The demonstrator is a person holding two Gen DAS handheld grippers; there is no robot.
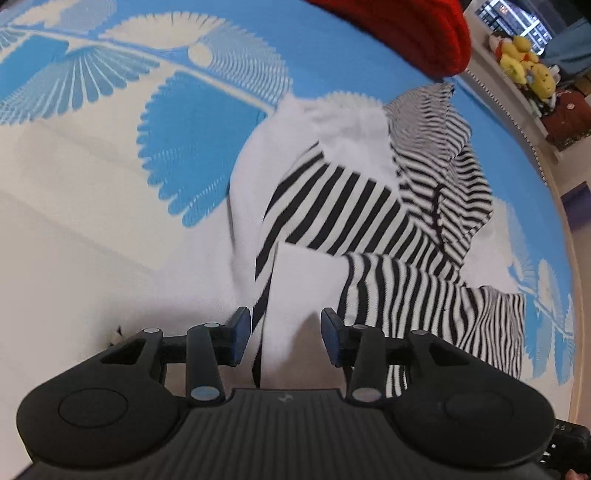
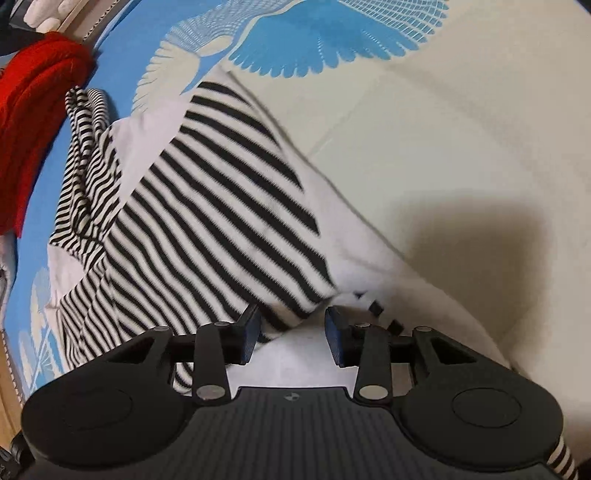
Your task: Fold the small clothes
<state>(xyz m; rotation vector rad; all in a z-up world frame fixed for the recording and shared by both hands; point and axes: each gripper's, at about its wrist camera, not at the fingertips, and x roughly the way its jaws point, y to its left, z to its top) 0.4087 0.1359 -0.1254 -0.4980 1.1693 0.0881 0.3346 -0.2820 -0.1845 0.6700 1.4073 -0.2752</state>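
My left hand-held gripper point(image 1: 285, 336) points steeply down over the garment point(image 1: 332, 206). Its jaws stand partly open; white cloth lies between the pads point(image 1: 239, 334) but they do not press on it. My right hand-held gripper point(image 2: 291, 334) also points steeply down, jaws partly open, with a striped and white edge of the same garment point(image 2: 221, 206) between the pads, which are not clamped on it. The garment is black-and-white striped with white panels. It lies crumpled and partly folded on the bed cover point(image 1: 92, 221), which is cream with blue feather patterns. A red cloth point(image 1: 406, 29) lies just beyond the garment. Yellow plush toys point(image 1: 524, 62) sit on a shelf beside the bed.
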